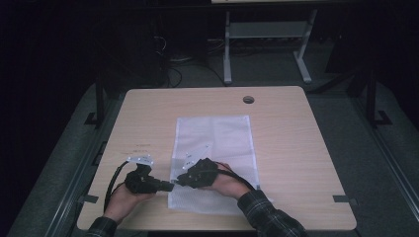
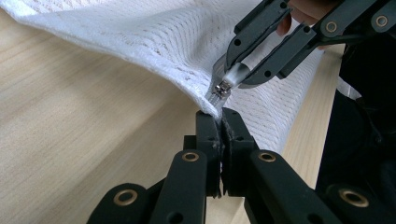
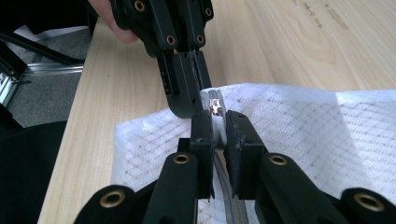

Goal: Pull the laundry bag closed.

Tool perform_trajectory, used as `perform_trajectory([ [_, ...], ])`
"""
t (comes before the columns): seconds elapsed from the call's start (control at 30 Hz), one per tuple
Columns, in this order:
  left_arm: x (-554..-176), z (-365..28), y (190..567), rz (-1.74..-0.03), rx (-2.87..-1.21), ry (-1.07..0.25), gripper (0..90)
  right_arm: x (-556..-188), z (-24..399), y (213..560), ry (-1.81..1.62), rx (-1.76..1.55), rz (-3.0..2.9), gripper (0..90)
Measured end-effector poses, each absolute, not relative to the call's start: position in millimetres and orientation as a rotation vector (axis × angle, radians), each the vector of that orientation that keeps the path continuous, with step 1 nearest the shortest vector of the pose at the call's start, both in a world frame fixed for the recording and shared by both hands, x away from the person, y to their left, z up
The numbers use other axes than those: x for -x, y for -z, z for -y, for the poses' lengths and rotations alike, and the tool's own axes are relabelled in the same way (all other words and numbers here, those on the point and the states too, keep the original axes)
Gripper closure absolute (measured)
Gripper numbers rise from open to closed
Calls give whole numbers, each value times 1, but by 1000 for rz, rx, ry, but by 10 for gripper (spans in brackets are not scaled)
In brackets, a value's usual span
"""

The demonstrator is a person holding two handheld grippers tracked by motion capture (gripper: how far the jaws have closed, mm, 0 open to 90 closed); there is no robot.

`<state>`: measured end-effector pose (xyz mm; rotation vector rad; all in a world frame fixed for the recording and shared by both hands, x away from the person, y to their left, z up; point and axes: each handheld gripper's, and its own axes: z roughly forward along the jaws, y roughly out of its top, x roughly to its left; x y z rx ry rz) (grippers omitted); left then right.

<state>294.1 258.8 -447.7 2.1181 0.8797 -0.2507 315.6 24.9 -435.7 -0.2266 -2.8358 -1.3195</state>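
Note:
A white mesh bag (image 1: pixel 217 143) lies flat on the wooden table (image 1: pixel 296 148), with its zipper along the left edge. My left gripper (image 1: pixel 170 186) is at the bag's near left corner. In the left gripper view it (image 2: pixel 221 120) is shut on the bag's edge (image 2: pixel 154 42), just below the metal zipper slider (image 2: pixel 223 88). My right gripper (image 1: pixel 179 181) meets it tip to tip. In the right gripper view, that gripper (image 3: pixel 215 122) is shut on the zipper pull (image 3: pixel 215 106), with the zipper track (image 3: pixel 229 205) running back between the jaws. The corner is lifted slightly off the table.
The table has a round cable hole (image 1: pixel 248 99) at the back. Bare wood lies on both sides of the bag. Dark floor and a grey desk frame (image 1: pixel 267 34) are beyond the far edge.

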Motion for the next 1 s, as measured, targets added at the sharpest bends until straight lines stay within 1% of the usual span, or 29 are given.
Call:
perform_trajectory([
  [1.0,-295,-268,445,-910,-2086,242,875,-318,-9,440,1289,247,2859,813],
])
